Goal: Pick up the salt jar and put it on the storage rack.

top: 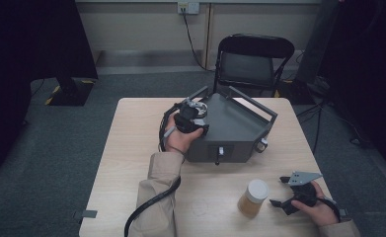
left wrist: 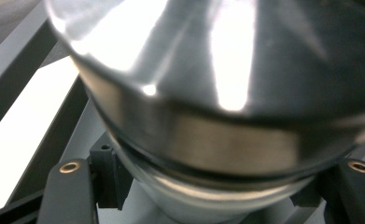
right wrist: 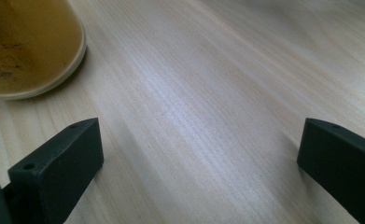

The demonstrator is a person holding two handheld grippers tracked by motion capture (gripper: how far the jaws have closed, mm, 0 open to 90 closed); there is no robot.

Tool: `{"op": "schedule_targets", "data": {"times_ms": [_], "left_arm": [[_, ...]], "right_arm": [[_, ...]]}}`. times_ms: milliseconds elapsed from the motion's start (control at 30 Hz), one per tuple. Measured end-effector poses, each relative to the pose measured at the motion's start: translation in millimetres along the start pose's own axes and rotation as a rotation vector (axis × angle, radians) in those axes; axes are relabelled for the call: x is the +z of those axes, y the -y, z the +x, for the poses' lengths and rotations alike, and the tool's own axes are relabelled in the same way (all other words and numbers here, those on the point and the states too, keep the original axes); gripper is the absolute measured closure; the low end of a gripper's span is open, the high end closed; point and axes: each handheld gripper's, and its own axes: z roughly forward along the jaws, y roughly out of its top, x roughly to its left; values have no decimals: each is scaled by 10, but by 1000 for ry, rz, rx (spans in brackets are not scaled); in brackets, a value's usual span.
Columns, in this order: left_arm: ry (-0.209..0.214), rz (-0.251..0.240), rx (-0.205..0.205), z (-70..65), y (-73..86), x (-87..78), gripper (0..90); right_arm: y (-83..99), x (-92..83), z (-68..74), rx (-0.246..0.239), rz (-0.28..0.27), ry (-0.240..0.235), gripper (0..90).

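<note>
My left gripper [top: 193,112] is over the left part of a grey metal box [top: 237,131] at the table's middle and is shut on a shiny round metal piece [top: 197,105]. In the left gripper view that metal piece [left wrist: 217,93] sits wide and bright between the black jaws of the left gripper [left wrist: 213,179], with the box's grey frame behind it. My right gripper [top: 278,191] rests near the front right of the table, open, with bare wood between its jaws [right wrist: 199,154]. A jar [top: 253,197] with a white lid and brown contents stands just left of it [right wrist: 26,46].
The wooden table [top: 131,148] has free room on its left side and front middle. A small knob [top: 220,150] sticks out of the box's front wall. A black folding chair [top: 252,59] stands behind the table on grey carpet.
</note>
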Motion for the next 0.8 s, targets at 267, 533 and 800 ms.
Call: {"op": "schedule_targets", "data": {"times_ms": [267,533,800], "left_arm": [[2,-3,-1,3,8,0,312],[1,-11,-1,2,30,0,311],[-8,-12,-19,3,49,-18,197]], "right_arm": [[0,0,0,0,0,0,0],[0,0,0,0,0,0,0],[0,0,0,0,0,0,0]]}}
